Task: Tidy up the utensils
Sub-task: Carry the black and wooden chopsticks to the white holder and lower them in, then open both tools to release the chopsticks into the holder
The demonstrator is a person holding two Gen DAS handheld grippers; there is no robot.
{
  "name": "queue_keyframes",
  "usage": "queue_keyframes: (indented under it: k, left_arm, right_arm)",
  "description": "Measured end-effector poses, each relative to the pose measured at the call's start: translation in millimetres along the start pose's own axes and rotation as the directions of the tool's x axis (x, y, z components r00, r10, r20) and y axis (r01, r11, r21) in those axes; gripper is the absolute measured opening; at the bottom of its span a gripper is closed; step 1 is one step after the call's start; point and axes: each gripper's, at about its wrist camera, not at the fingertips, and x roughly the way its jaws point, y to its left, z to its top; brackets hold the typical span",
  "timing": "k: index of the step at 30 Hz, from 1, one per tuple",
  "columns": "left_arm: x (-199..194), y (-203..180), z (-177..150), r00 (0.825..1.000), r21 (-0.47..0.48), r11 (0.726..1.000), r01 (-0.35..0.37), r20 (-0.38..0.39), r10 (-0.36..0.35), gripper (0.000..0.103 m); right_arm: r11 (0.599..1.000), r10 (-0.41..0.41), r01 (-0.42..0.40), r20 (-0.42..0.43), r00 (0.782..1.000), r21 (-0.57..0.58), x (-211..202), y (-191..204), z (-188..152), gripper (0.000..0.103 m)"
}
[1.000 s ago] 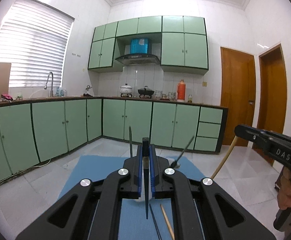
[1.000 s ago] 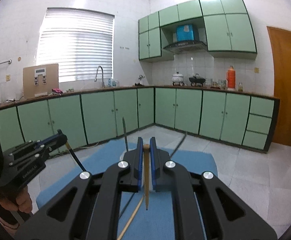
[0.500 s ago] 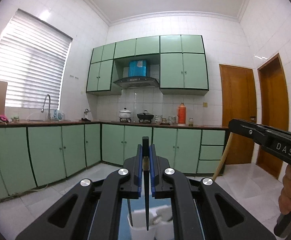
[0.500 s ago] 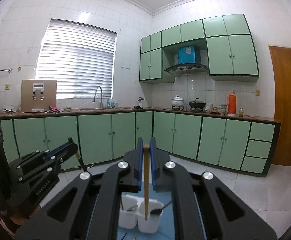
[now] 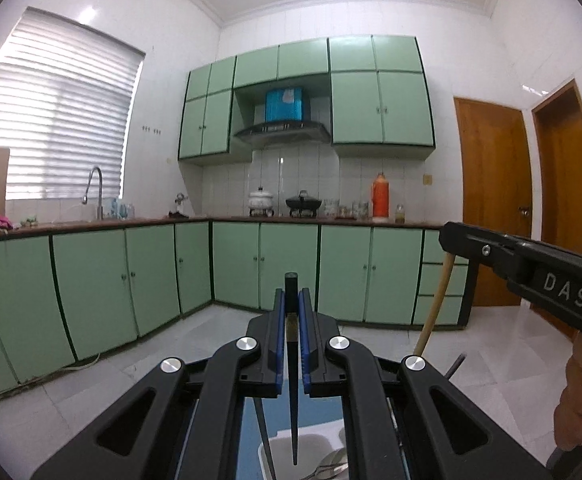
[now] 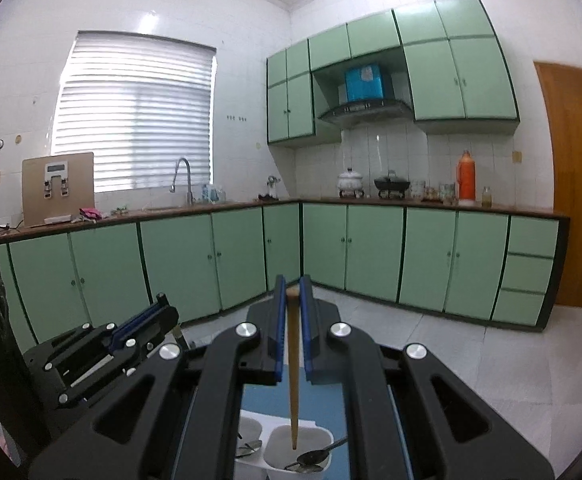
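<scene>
Left gripper point(image 5: 292, 312): jaws pressed onto 1 black chopstick point(image 5: 293, 392), held upright between the blue pads, tapered tip hanging over the white holder point(image 5: 311, 446) below. Right gripper point(image 6: 292, 312): jaws pinching 1 wooden chopstick point(image 6: 293, 372), upright, lower end dipping toward the right-hand cup of the same white holder point(image 6: 287, 440). Holder: white, at least 2 cups side by side, standing on a blue mat point(image 6: 259, 398); metal spoons point(image 6: 315, 458) lie in the cups; a second dark chopstick point(image 5: 262, 428) leans in the left-hand cup as seen from the left wrist view. Each gripper appears in the other's view, the right one at the right edge of the left view with a hand point(image 5: 579, 404) on its grip. Backdrop: green kitchen cabinets point(image 6: 371, 248), countertop with pots and an orange flask point(image 6: 466, 176), wooden door point(image 5: 491, 200).
</scene>
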Motion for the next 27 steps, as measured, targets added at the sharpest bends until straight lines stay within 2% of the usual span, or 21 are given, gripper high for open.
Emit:
queue_keyframes:
  k: [16,27]
  left_arm:
    - [43.8,16.0,-38.7,0.995,-0.015,1.000,-0.021,-0.099,0.020,0.007]
    - [44.0,18.1,-45.5,0.994,-0.003,1.000,-0.025,-0.111,0.025,0.007]
  right_arm:
    - [1.000,-0.024,0.026,-0.079,0.997,0.018,45.2,2.8,-52.0,0.006]
    - [0.998,-0.042,0.047,-0.107,0.993,0.046,48.0,-4.6,-71.4,0.007]
